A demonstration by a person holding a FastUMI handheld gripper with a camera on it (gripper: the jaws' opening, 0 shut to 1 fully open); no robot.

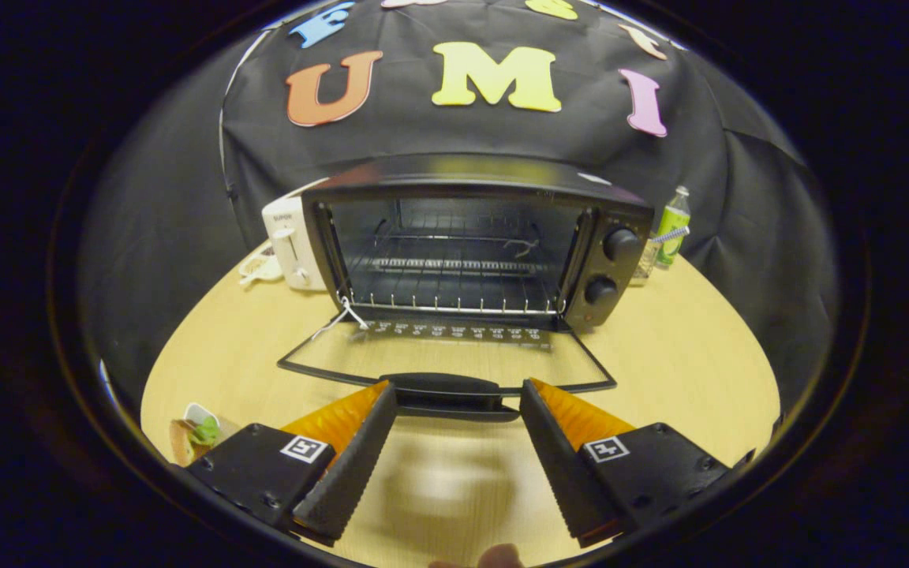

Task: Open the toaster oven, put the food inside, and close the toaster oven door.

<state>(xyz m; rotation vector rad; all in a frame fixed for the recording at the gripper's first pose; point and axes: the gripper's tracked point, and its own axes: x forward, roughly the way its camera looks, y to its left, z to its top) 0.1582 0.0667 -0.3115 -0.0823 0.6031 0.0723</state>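
A black toaster oven (612, 229) stands at the far side of the round wooden table (683, 355). Its glass door (447, 355) lies folded down flat toward me, and the wire rack (447, 268) inside is bare. The door's black handle (450, 392) sits just ahead of my fingertips, level with the gap between them. My gripper (458, 402) is open, with nothing between its fingers. The food (196, 435), a sandwich-like piece with green on a small plate, lies on the table left of my left finger (352, 450), near the table's edge.
A white pop-up toaster (290, 244) stands left of the oven, with a small pale object (259, 268) beside it. A green bottle (672, 225) and a jar stand to the oven's right. A fingertip of the holding hand (494, 558) shows below the gripper.
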